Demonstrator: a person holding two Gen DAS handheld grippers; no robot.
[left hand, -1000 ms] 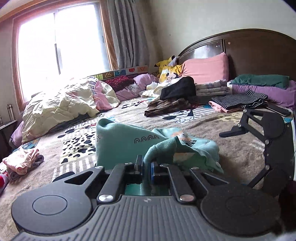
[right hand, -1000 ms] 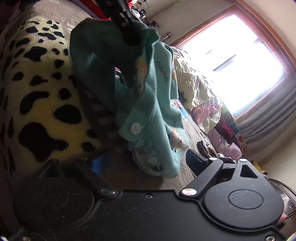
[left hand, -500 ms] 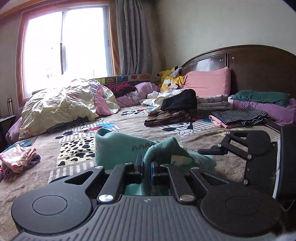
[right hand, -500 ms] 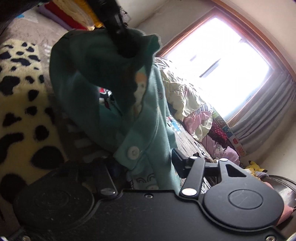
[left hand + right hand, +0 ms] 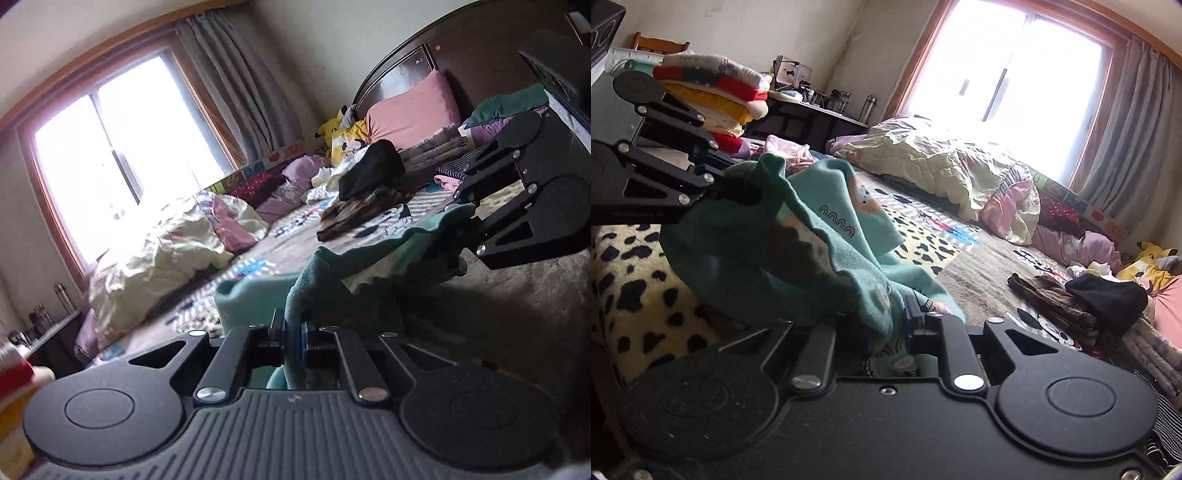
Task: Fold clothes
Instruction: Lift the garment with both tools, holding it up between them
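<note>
Since a second ago the right gripper (image 5: 886, 328) has closed onto the teal garment (image 5: 820, 243), joining the left gripper (image 5: 293, 338), clamped on another fold; cloth hangs between them above the bed (image 5: 517, 280) — open blanket beyond; both pinch points lie buried in fabric.

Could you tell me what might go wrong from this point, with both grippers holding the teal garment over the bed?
1. The left gripper pinches only a thin edge of the teal garment, so the fabric could slip out under tension.
2. The right gripper clamps bunched cloth beside a white button; the fold may come out lopsided, or the button may snag.
3. The garment hangs crumpled between them, so creases may get folded in.
</note>
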